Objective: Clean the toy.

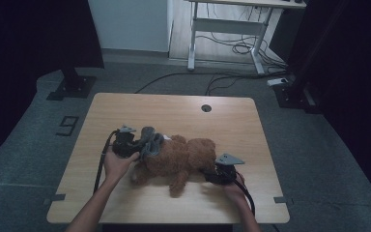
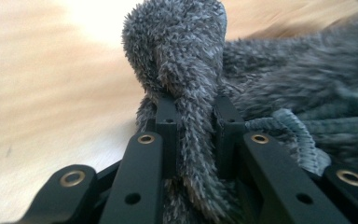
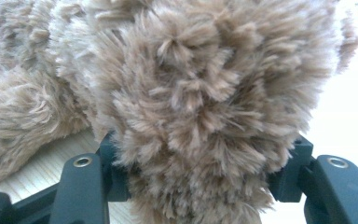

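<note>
Left gripper [image 1: 134, 147] clamped on a fold of the grey fuzzy garment [image 1: 149, 143] — jaws close together with a pinched strip of grey pile standing up between them in the left gripper view. Held by the left hand [image 1: 117, 165], forearm coming up from the bottom edge and angled to the right, wrist level above the worktop [image 1: 174, 108]. Right gripper [image 1: 211, 176] closed around a brown limb of the teddy bear [image 1: 183, 159], jaws spread wide by the thick fur bulging between them in the right gripper view [image 3: 200, 116]. Right hand [image 1: 234, 191] low, near the front right of the worktop, cable trailing back toward the edge.

Teddy bear lying flat across the middle of the worktop, shaggy brown pile, one leg pointing toward the front edge. Grey garment bunched at the bear's left end, touching it, with a ribbed knit edge [image 2: 293, 135] just beside the left gripper — short, dense pile.

Bare wood all around: wide room behind the bear up to the round cable hole [image 1: 206, 108], less toward the front edge.
</note>
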